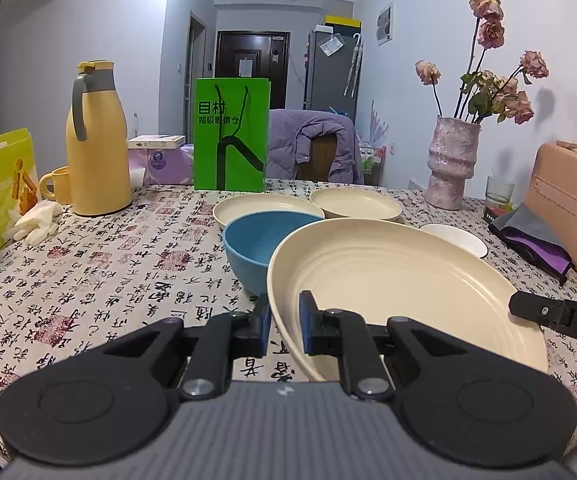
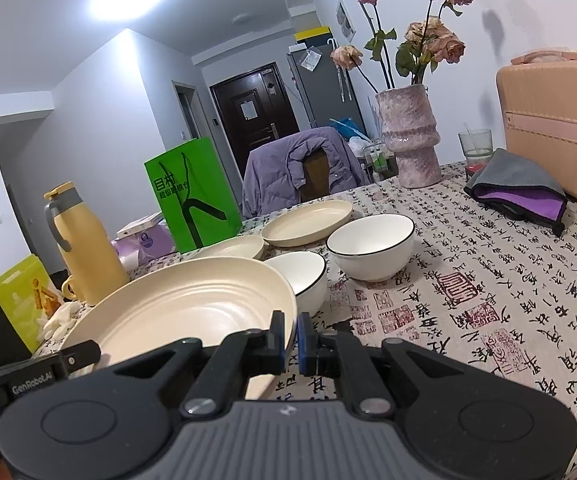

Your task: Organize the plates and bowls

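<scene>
Item nearest: large cream plate (image 1: pixel 388 280), ribbed inside, gripped at two points of its rim and, as far as can be judged, tilted up off the patterned surface (image 1: pixel 108 280). Left gripper (image 1: pixel 284 322) — jaws narrow, pinched on the plate's near-left rim. Right gripper (image 2: pixel 291 338) — jaws narrow, pinched on its near-right rim; its tip also shows at the right edge of the left wrist view.

Behind the plate, left view: blue bowl (image 1: pixel 256 248), just beside the plate's far-left rim; two smaller cream plates (image 1: pixel 266 204) (image 1: pixel 356 202) side by side further back. Right view: two white bowls with dark rims (image 2: pixel 304 276) (image 2: pixel 370 246), the nearer partly hidden by the large plate.

Also present: yellow jug (image 1: pixel 96 152), green paper bag (image 1: pixel 230 136), vase of dried roses (image 1: pixel 450 160), pink case (image 2: pixel 556 128).

Step in hand, by judgement: carrying the large plate two-handed. Next move calls for a level, matched carry to a stacking spot — likely as base for the smaller plates — clearing the blue bowl and nearer white bowl.
</scene>
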### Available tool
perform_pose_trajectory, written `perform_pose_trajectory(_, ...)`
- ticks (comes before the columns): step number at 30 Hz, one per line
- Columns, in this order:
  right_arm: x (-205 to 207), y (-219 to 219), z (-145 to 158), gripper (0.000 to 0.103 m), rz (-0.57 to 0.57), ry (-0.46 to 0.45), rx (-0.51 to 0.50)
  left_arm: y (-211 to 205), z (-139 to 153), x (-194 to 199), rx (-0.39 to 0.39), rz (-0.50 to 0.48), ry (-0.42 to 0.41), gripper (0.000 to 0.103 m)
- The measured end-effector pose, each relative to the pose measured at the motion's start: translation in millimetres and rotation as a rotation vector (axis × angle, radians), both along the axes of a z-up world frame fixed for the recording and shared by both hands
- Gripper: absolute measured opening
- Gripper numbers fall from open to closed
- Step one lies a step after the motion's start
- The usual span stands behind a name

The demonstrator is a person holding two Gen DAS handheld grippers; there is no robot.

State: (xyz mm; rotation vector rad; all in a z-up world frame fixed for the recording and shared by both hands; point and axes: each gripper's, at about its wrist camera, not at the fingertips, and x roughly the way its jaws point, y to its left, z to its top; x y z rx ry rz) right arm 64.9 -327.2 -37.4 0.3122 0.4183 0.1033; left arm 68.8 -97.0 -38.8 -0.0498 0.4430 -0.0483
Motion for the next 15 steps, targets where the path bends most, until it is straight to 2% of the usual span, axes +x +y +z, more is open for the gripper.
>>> perform_pose_trajectory(15, 4, 2, -12, 0.006, 0.003, 0.038, -0.007, 2, -12, 2, -0.005, -0.003, 0.028, 0.014)
